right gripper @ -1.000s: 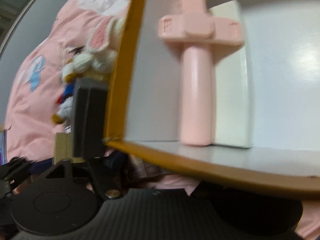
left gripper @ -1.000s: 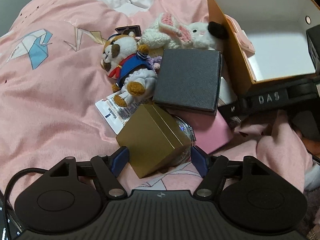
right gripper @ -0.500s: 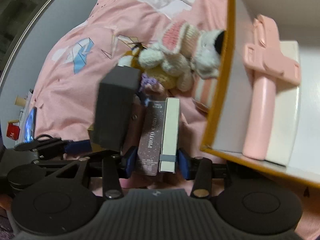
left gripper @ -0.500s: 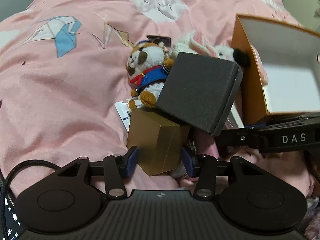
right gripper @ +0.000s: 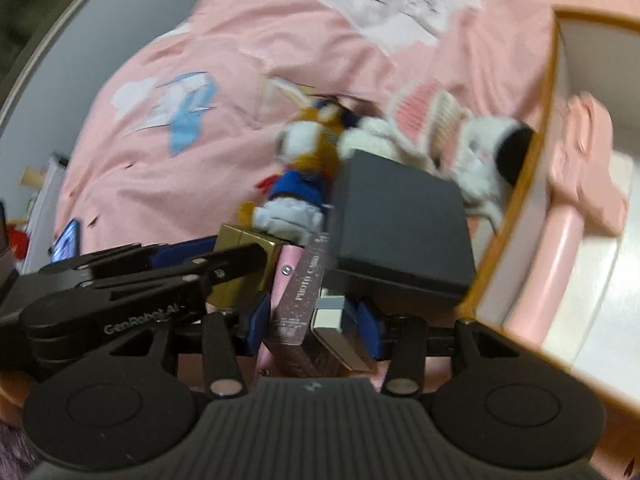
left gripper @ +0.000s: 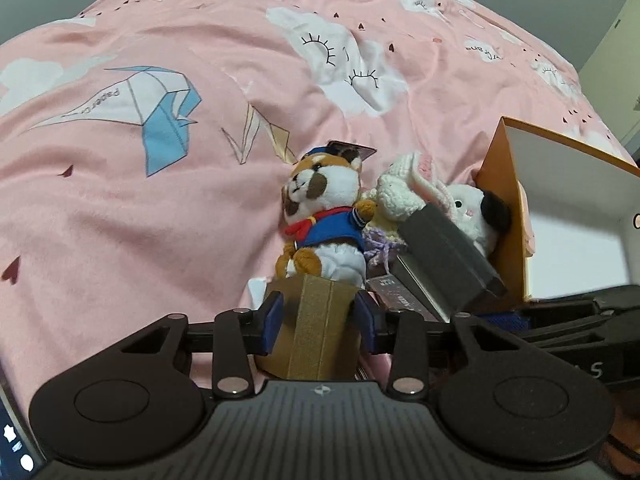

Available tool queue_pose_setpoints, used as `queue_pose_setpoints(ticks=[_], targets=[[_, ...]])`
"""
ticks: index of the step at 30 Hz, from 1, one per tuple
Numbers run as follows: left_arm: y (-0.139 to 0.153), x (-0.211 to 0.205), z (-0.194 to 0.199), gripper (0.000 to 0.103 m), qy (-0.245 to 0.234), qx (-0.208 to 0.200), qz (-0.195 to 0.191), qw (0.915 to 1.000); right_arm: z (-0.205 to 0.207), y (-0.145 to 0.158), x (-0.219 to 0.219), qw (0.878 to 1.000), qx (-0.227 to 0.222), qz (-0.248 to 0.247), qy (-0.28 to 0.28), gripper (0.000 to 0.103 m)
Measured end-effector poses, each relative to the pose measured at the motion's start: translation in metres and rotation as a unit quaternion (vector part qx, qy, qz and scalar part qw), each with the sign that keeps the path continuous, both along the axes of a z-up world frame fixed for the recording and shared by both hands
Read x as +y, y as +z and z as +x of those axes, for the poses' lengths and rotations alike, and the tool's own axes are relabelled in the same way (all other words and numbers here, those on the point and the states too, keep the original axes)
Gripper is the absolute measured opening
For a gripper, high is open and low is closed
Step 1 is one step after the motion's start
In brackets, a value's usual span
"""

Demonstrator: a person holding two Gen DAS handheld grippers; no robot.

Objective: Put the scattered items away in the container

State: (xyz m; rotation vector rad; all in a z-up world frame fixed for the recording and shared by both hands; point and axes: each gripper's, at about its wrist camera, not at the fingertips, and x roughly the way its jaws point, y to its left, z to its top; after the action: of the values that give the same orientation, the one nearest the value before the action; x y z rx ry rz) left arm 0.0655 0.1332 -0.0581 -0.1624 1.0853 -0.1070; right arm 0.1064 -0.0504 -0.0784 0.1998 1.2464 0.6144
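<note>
My left gripper [left gripper: 318, 316] has its jaws closing, and its blue pads press on both sides of a gold box [left gripper: 316, 332] held just above the pink bedding. In the right wrist view, my right gripper [right gripper: 314, 320] is shut on a dark "PHOTO CARD" box [right gripper: 298, 308] and a white-ended box [right gripper: 332, 312] side by side. A black flat box [right gripper: 400, 232] rests tilted on top of them. The orange container [right gripper: 516, 216] with a white inside stands open at the right, with a pink handled item [right gripper: 580, 184] in it.
A plush dog in a blue sailor suit [left gripper: 324, 216], a knitted bunny [left gripper: 404, 196] and a white plush with a black ear [left gripper: 476, 208] lie against the container's wall [left gripper: 500, 184]. Pink patterned bedding [left gripper: 160, 200] spreads to the left and far side.
Both grippers closed and rose: the left one took hold of the gold box, the right one gripped the two narrow boxes. The black box tipped up on them.
</note>
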Motion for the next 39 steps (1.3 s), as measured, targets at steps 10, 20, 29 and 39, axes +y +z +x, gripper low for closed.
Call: queue_pose_setpoints(ticks=[10, 20, 29, 39], targets=[[0.02, -0.013, -0.014, 0.045, -0.047, -0.016, -0.014, 0.9987, -0.015, 0.001, -0.006, 0.999, -0.004, -0.033, 0.033, 0.034], [0.014, -0.037, -0.018, 0.041, -0.092, -0.005, -0.035, 0.9951, -0.035, -0.007, -0.029, 0.998, -0.024, -0.055, 0.029, 0.034], [0.008, -0.056, -0.016, 0.041, -0.117, -0.012, -0.04, 0.9922, -0.047, -0.005, -0.043, 0.994, -0.064, -0.08, 0.027, 0.036], [-0.012, -0.069, 0.005, 0.036, -0.094, 0.024, -0.057, 0.9937, -0.053, -0.002, -0.038, 0.99, -0.097, -0.086, 0.049, 0.05]])
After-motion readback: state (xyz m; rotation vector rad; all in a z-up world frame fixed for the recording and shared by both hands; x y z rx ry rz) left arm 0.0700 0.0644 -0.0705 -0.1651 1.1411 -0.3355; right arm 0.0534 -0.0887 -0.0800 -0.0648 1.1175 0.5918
